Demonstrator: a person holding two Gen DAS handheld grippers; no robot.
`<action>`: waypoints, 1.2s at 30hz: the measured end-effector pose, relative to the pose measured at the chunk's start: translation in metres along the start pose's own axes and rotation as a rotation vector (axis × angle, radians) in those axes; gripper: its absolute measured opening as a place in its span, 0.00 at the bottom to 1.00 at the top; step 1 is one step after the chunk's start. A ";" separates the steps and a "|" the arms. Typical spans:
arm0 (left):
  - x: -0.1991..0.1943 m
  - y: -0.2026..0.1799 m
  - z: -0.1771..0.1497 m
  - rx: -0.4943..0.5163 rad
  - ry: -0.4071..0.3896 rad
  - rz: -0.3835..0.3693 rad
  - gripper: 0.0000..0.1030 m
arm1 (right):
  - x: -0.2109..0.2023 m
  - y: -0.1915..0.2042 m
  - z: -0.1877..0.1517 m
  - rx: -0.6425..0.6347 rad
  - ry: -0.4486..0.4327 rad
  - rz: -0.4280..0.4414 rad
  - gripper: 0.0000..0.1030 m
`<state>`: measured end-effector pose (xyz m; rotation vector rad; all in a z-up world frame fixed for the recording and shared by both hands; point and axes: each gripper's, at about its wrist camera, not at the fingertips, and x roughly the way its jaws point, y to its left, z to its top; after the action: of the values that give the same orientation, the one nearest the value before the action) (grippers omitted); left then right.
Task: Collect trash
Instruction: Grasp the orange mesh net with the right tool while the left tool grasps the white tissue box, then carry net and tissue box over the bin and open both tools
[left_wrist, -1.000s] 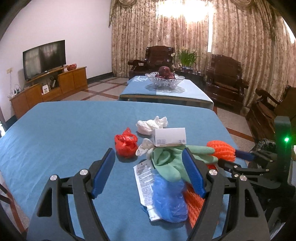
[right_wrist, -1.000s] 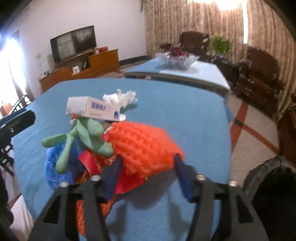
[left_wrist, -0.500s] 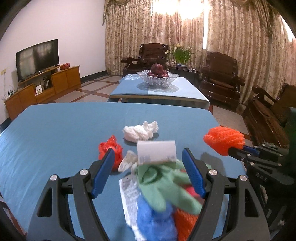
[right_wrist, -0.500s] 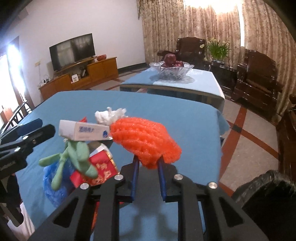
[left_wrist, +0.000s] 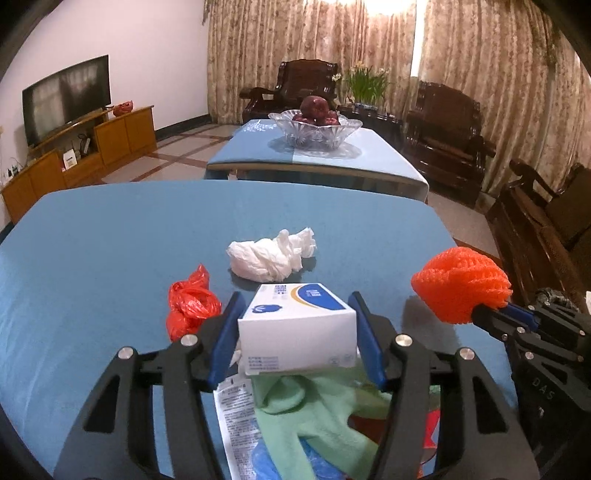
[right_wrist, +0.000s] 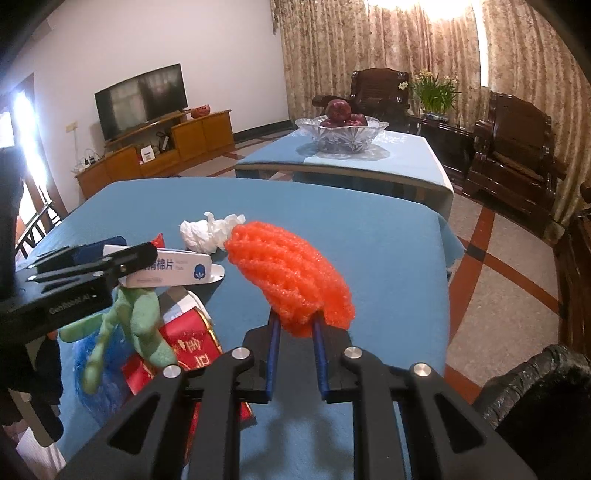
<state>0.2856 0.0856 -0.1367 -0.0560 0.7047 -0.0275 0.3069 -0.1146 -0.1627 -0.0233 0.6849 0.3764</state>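
Observation:
A white box (left_wrist: 295, 332) lies on top of a green glove (left_wrist: 314, 406) in a pile of trash on the blue table (left_wrist: 110, 240). My left gripper (left_wrist: 295, 295) is closing, and its blue pads sit against both sides of the box. My right gripper (right_wrist: 295, 317) is shut on an orange foam net (right_wrist: 291, 269), held above the table's right part. The pile also holds a blue bag (right_wrist: 107, 369), a red packet (right_wrist: 184, 350) and a printed wrapper (left_wrist: 232, 406). A red plastic bag (left_wrist: 190, 306) and crumpled white tissue (left_wrist: 269, 254) lie just beyond.
A second blue table with a glass fruit bowl (left_wrist: 314, 129) stands beyond. Dark wooden chairs (left_wrist: 443, 125) line the right side, and a TV cabinet (left_wrist: 74, 155) the left wall. A dark, rough-surfaced thing (right_wrist: 535, 406) sits on the floor at the lower right.
My left gripper moved forward over the pile and narrowed around the white box. My right gripper closed on the orange foam net and raised it off the pile.

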 end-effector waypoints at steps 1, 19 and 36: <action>-0.001 0.000 0.000 0.000 -0.003 0.000 0.53 | -0.001 0.000 0.000 0.000 -0.001 0.000 0.16; -0.098 -0.017 0.014 0.025 -0.189 -0.046 0.53 | -0.072 0.010 0.019 -0.017 -0.135 0.002 0.16; -0.161 -0.121 -0.003 0.129 -0.239 -0.246 0.53 | -0.206 -0.029 -0.020 0.029 -0.239 -0.131 0.16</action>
<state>0.1598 -0.0281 -0.0276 -0.0212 0.4527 -0.2976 0.1589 -0.2130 -0.0532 0.0041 0.4499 0.2383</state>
